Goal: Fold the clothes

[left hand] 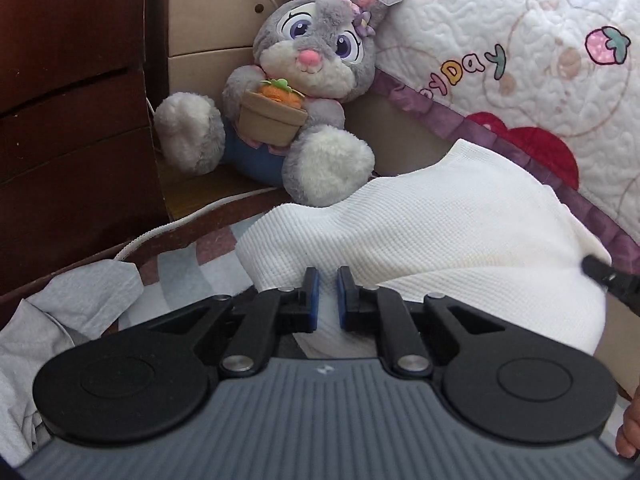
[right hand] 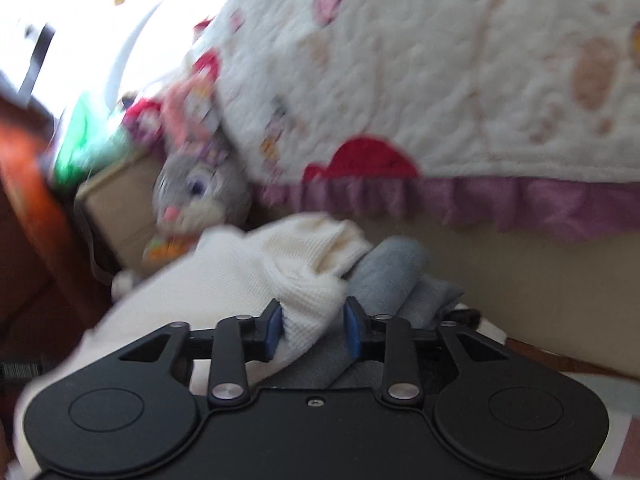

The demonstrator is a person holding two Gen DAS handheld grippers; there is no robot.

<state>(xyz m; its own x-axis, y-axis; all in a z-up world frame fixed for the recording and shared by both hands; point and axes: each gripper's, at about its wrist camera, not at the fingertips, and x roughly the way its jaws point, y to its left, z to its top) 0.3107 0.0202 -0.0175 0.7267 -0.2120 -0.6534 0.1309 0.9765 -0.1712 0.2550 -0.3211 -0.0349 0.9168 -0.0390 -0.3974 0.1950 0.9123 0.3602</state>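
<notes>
A white waffle-knit garment lies bunched on the bed in front of my left gripper. The left jaws are nearly closed, with the garment's near edge between the blue pads. In the right wrist view the same white garment runs between the pads of my right gripper, whose jaws stand a hand's width apart around a fold of it. That view is blurred. The right gripper's black tip shows at the far right edge of the left wrist view, against the garment.
A grey plush rabbit sits against cardboard boxes behind the garment. A quilted blanket with purple trim lies on the right. Grey clothing lies at left, a rolled grey piece beside the right gripper. A dark wooden dresser stands at left.
</notes>
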